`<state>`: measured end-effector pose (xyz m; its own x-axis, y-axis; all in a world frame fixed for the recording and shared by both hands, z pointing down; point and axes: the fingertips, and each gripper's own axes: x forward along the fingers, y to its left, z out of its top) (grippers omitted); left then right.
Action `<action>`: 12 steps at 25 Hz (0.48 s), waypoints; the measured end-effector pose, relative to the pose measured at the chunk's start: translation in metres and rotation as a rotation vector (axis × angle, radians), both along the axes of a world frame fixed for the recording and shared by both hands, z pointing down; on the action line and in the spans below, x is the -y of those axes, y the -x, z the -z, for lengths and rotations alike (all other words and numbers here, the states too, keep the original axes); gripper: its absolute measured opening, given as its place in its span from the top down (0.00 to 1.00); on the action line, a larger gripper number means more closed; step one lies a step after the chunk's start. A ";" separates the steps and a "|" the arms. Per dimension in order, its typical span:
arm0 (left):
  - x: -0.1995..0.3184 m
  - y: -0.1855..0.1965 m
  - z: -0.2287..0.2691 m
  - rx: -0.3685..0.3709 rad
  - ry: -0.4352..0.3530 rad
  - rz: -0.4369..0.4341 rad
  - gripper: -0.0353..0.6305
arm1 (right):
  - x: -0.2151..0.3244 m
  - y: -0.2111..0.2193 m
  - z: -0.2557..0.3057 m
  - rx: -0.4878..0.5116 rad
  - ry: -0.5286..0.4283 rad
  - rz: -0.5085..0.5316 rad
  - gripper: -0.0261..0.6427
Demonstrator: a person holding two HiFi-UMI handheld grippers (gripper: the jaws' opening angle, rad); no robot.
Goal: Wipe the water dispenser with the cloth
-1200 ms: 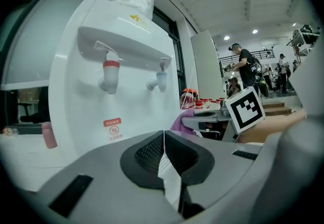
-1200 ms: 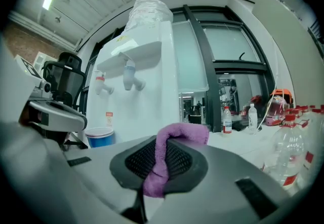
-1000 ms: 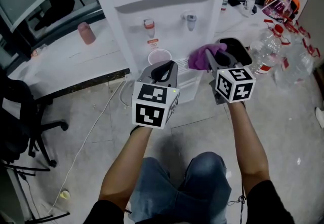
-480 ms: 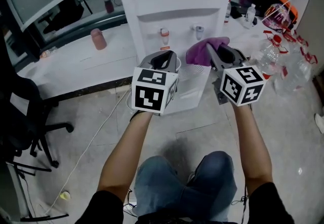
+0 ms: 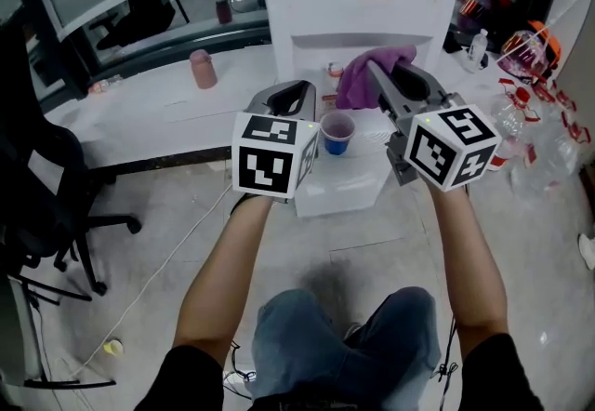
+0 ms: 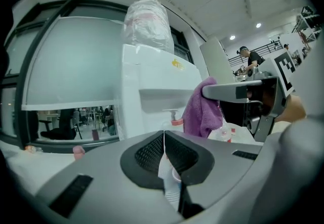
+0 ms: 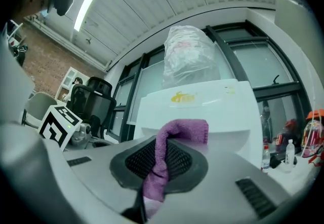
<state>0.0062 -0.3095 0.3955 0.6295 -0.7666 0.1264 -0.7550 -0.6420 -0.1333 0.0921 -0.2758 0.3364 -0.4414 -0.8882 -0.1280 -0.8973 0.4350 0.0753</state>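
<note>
The white water dispenser (image 5: 363, 19) stands straight ahead, with a bagged bottle (image 7: 190, 63) on top. My right gripper (image 5: 376, 74) is shut on a purple cloth (image 5: 372, 72), which hangs in front of the tap recess; whether it touches the dispenser front I cannot tell. In the right gripper view the cloth (image 7: 172, 147) drapes between the pads. My left gripper (image 5: 296, 95) is shut on nothing, just left of the cloth. A small cup (image 5: 337, 132) stands under the taps. In the left gripper view I see the dispenser (image 6: 152, 81), the cloth (image 6: 202, 111) and the right gripper (image 6: 238, 91).
A white counter (image 5: 149, 112) with a pink cup (image 5: 202, 68) runs to the left. A black office chair (image 5: 37, 205) stands at the far left. Clear plastic bottles (image 5: 539, 139) crowd the floor on the right. A cable (image 5: 158, 288) trails over the floor.
My right gripper has carried the cloth up the dispenser front, from drip-tray height to the tap recess. The left gripper rose alongside it. The cup stays under the taps.
</note>
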 end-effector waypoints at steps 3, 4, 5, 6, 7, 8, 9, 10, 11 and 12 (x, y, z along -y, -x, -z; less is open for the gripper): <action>0.001 0.015 0.001 -0.002 0.001 0.028 0.91 | 0.001 0.021 0.012 0.000 -0.010 0.053 0.91; 0.001 0.020 0.002 -0.004 0.002 0.039 0.91 | 0.001 0.028 0.016 -0.002 -0.017 0.068 0.91; 0.002 0.025 0.003 -0.006 0.001 0.050 0.91 | 0.002 0.035 0.021 -0.007 -0.025 0.080 0.91; 0.002 0.030 0.005 -0.007 0.000 0.061 0.91 | 0.003 0.041 0.025 -0.014 -0.031 0.091 0.91; 0.001 0.034 0.006 -0.008 -0.003 0.072 0.91 | 0.005 0.046 0.030 -0.019 -0.038 0.100 0.91; 0.001 0.038 0.008 -0.009 -0.007 0.081 0.91 | 0.006 0.050 0.035 -0.020 -0.045 0.111 0.91; 0.001 0.041 0.011 -0.010 -0.012 0.090 0.91 | 0.007 0.055 0.040 -0.019 -0.054 0.123 0.91; 0.001 0.044 0.014 -0.011 -0.017 0.100 0.91 | 0.008 0.060 0.045 -0.017 -0.064 0.136 0.91; 0.001 0.048 0.016 -0.011 -0.022 0.110 0.91 | 0.009 0.065 0.050 -0.016 -0.072 0.150 0.91; 0.001 0.052 0.017 -0.012 -0.025 0.121 0.91 | 0.010 0.071 0.054 -0.016 -0.078 0.163 0.91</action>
